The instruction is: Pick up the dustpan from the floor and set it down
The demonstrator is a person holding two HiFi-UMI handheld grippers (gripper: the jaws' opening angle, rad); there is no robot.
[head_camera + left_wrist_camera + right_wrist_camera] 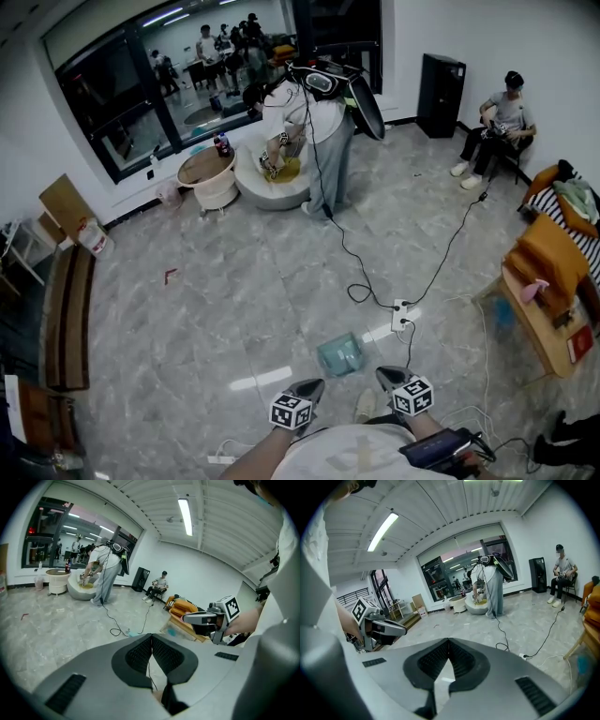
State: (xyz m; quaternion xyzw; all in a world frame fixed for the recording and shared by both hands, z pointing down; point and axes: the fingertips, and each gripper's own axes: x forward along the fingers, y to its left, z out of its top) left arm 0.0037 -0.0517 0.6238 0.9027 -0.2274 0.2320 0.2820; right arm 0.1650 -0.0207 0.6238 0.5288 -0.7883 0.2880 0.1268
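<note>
Both are pressed together with nothing in them: left tongs point(151, 638) and right tongs point(449, 641) are each closed tip to tip. They hang side by side just short of the dustpan point(339, 354), not touching it. The dustpan is a teal one lying on the grey floor point(234, 281). A white power strip point(401, 317) sits just past it on the right, and a black cable point(347, 253) runs well beyond it toward a standing person point(319, 141).
</note>
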